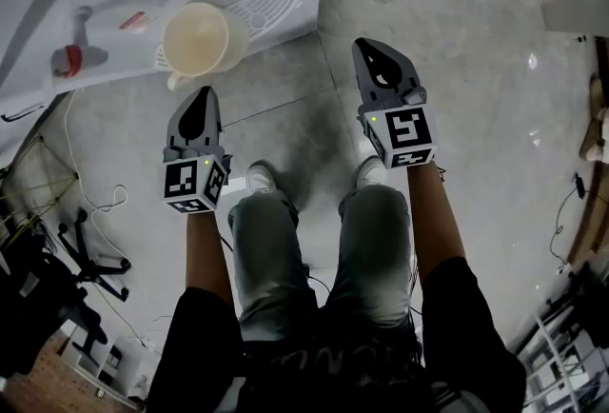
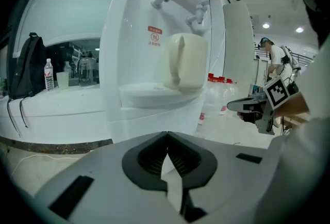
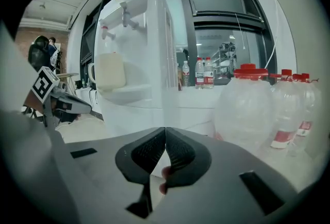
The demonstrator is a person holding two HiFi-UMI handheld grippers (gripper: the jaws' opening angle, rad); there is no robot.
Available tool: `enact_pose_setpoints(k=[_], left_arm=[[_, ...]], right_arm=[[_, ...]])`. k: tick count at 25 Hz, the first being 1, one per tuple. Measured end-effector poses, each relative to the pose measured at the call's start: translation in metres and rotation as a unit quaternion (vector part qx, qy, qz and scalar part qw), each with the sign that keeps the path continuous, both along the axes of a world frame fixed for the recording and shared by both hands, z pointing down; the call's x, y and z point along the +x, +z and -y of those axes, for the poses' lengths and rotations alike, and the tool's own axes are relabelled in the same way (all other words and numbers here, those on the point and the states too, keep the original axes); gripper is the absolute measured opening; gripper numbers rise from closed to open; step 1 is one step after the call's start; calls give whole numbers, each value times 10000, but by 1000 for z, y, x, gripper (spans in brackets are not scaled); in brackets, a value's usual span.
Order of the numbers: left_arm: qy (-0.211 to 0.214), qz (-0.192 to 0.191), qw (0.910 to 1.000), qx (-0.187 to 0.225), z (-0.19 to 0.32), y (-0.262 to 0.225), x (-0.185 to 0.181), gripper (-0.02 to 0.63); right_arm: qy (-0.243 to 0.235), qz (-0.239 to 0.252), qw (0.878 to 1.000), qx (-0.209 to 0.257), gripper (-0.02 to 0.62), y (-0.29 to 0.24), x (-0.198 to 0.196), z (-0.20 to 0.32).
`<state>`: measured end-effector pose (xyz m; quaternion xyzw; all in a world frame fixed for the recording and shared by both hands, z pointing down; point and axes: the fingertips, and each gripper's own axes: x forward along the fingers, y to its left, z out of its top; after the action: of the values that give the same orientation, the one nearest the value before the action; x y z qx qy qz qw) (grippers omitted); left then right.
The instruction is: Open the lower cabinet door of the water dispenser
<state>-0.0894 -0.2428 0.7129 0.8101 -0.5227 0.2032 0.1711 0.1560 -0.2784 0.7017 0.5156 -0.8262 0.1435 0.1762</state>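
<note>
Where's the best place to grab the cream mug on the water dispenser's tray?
Probably its handle, approached from the front: the mug stands upright, handle facing outward, with taps close above its rim.

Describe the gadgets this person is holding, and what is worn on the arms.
The left gripper and right gripper are alike: grey wedge-shaped shells tapering to a point, each with a black teardrop-shaped opening lined by ribbed black pads. At the back sits a cube of black-and-white square markers with a small green light. The person wears black short sleeves.
</note>
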Motion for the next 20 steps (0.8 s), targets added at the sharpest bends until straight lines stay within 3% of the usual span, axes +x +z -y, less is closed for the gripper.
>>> enact_pose_setpoints(k=[10,20], left_arm=[[-124,137,9986,486,8,26,-11,11],[-257,371,9972,600,1,49,-26,11]], right_arm=[[-538,-6,9981,291,30,37,-19,30],[-1315,329,9905,224,203,70,-41,47]])
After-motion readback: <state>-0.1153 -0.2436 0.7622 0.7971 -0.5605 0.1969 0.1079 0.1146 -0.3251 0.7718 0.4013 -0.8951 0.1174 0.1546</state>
